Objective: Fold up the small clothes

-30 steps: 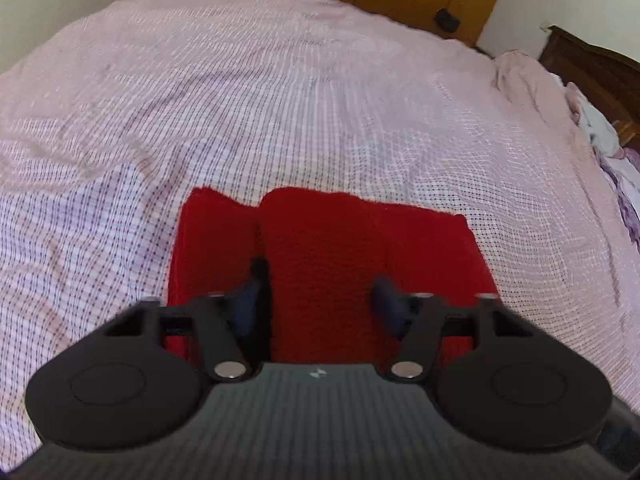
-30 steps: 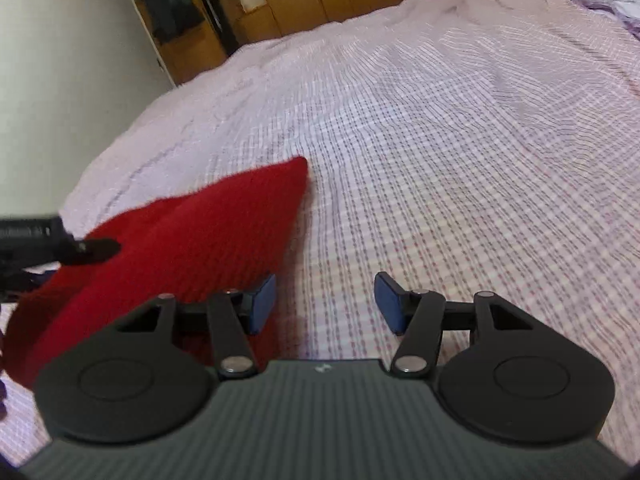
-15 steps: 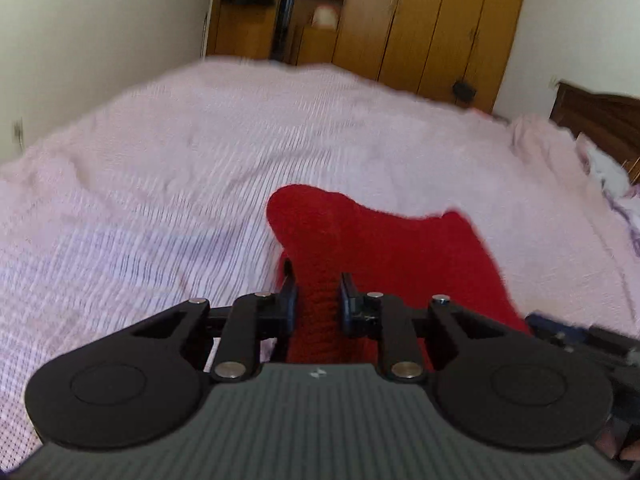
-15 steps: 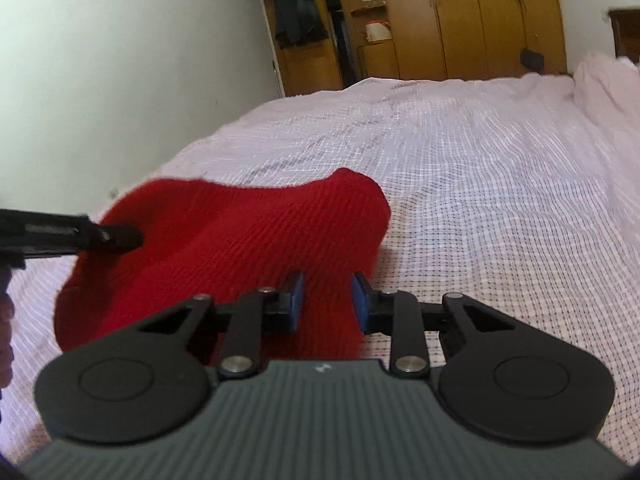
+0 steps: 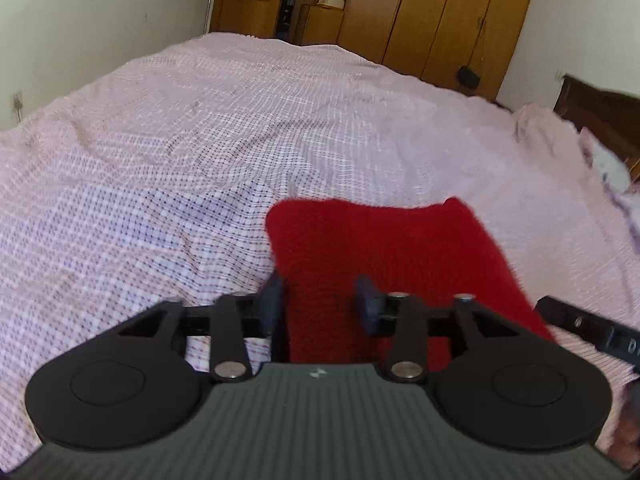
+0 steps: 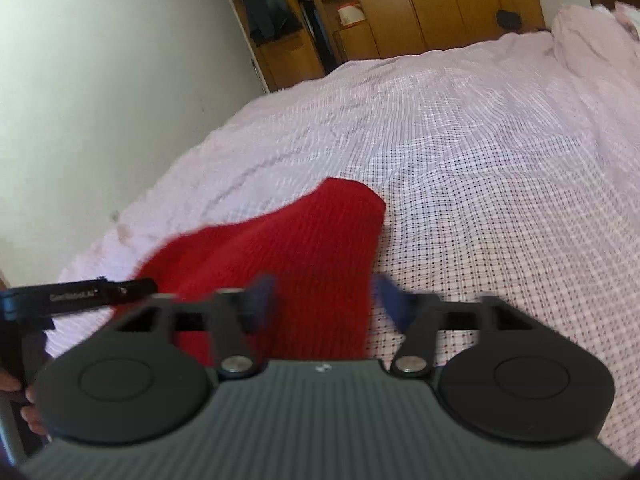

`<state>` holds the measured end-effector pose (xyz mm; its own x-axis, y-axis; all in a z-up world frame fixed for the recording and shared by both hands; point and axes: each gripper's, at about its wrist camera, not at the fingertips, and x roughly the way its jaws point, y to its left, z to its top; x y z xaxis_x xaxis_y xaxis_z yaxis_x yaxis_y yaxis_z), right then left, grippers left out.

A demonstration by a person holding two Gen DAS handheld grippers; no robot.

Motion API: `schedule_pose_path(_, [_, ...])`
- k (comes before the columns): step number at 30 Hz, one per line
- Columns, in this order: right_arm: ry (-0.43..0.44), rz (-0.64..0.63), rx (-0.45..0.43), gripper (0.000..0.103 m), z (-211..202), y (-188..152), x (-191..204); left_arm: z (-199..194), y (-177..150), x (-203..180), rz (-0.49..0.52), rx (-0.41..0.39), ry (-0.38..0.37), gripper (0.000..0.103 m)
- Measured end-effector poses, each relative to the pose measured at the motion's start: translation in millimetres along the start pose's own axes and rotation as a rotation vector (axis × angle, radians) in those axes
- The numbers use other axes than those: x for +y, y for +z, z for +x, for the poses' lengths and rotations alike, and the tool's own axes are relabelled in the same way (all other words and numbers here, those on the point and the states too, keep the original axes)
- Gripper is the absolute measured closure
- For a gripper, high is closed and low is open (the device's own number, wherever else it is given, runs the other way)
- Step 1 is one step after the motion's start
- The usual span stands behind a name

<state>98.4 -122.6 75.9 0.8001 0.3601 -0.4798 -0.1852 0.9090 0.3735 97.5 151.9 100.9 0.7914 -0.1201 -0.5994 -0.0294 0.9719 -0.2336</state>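
We see the folded red knitted garment lying low and centre on the pink checked bedspread, its near edge between both spreading pairs of jaws, left gripper and right gripper opening, pads clear of the knit

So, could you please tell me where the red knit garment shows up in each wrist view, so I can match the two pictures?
Left wrist view: the red knit garment lies lower centre-right, between the left gripper and its opening jaws.
Right wrist view: it lies lower centre-left, its right edge between the right gripper and its opening jaws.
Shared landmark: the wooden wardrobe beyond the pink checked bedspread.
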Motion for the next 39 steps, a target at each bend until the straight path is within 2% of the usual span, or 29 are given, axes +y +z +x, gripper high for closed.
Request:
schedule_pose_path(2, [0.055,0.066,0.02,0.021,2,-1,-9,-7,1,-4,-0.044,0.003,-0.021,0.029])
schedule_pose_path(4, [0.104,0.148,0.075,0.021,8,-2,-20,-7,-1,-4,-0.07,0.011,-0.019,0.026])
schedule_pose_path(7, [0.144,0.235,0.111,0.018,13,-5,-35,3,-6,-2,-0.077,0.047,-0.005,0.025])
schedule_pose_path(12, [0.191,0.33,0.167,0.014,21,-12,-47,22,-16,4,-0.107,0.101,0.012,0.015])
schedule_pose_path(14, [0.224,0.402,0.226,0.014,31,-14,-50,27,-17,9,-0.135,0.109,-0.014,0.014])
schedule_pose_path(16, [0.228,0.411,0.26,0.01,37,-12,-48,33,-16,15,-0.179,0.125,-0.049,0.014])
schedule_pose_path(20, [0.243,0.323,0.266,0.009,43,-9,-44,42,-16,17,-0.203,0.15,-0.11,0.014])
schedule_pose_path(25, [0.316,0.421,0.265,0.008,50,-31,-59,53,-19,11,-0.174,0.173,-0.187,0.015])
schedule_pose_path(27, [0.339,0.404,0.249,0.006,51,-35,-57,57,-20,15,-0.209,0.183,-0.218,0.016])
schedule_pose_path(28, [0.342,0.394,0.244,0.007,51,-35,-54,59,-21,20,-0.241,0.192,-0.246,0.02])
schedule_pose_path(30, [0.339,0.388,0.231,0.011,50,-35,-47,60,-22,27,-0.291,0.197,-0.291,0.025])
schedule_pose_path(31, [0.34,0.395,0.224,0.017,48,-35,-45,58,-23,30,-0.298,0.194,-0.303,0.027])
schedule_pose_path(34, [0.356,0.415,0.202,0.028,36,-32,-42,49,-22,26,-0.278,0.177,-0.322,0.03])
schedule_pose_path(37, [0.363,0.424,0.194,0.032,22,-23,-37,30,-20,17,-0.247,0.159,-0.331,0.033])
schedule_pose_path(39, [0.387,0.458,0.194,0.033,14,-17,-38,16,-20,11,-0.261,0.158,-0.34,0.035])
